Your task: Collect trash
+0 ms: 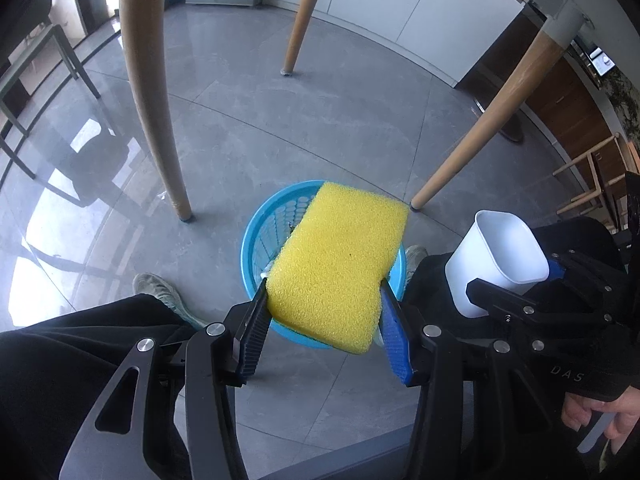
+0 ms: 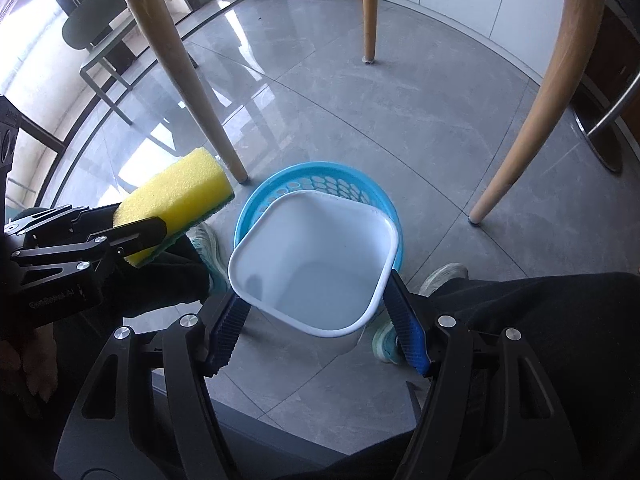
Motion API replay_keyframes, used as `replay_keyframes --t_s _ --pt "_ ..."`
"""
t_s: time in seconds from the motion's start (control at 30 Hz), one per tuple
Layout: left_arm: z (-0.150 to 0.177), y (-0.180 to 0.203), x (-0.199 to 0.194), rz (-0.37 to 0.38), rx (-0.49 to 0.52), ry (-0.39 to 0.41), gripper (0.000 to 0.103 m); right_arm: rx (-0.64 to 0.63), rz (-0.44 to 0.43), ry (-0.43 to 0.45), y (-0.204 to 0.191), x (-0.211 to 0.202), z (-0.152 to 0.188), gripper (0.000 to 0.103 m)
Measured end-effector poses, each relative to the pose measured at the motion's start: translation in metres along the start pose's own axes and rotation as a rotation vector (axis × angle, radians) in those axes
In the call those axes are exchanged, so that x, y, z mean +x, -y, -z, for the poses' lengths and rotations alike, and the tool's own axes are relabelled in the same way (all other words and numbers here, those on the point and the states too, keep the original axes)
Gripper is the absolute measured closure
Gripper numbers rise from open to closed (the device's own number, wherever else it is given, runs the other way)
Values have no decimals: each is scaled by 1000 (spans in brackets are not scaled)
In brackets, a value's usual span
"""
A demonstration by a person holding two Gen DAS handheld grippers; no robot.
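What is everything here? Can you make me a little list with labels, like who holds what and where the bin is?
left gripper: shut on yellow sponge
right gripper: shut on white plastic cup, empty inside
bin: blue basket on the grey floor, below both grippers
sponge position: over the basket
cup position: over the basket, opening facing the camera
nearby: wooden table legs, person's shoes

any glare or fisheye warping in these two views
Left wrist view: window glare whitens the floor at the left, and the wooden table legs bow outward. Right wrist view: similar glare on the tiles at upper left, edges curved; the white tub and blue basket stay sharp.
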State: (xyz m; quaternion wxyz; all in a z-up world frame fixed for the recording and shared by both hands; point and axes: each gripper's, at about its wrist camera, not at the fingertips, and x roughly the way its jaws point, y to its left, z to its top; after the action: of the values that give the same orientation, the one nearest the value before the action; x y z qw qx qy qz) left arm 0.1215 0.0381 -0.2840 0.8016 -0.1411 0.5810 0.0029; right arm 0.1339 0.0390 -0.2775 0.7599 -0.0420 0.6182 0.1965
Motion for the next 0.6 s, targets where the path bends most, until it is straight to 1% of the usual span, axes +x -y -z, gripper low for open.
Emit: replay_keyframes --t_s 0.13,0.23,0.43,0.6 --pt "0 -9 21 18 -53 -61 53 12 -11 -41 1 23 -11 40" --pt "-2 -14 27 26 -76 -75 53 36 -30 -81 5 41 -16 40" --pt "-10 -14 49 -1 -71 -112 53 67 -73 -156 11 76 -25 40" --pt "-14 -15 67 -19 -63 -146 53 86 -77 -210 13 104 -30 40"
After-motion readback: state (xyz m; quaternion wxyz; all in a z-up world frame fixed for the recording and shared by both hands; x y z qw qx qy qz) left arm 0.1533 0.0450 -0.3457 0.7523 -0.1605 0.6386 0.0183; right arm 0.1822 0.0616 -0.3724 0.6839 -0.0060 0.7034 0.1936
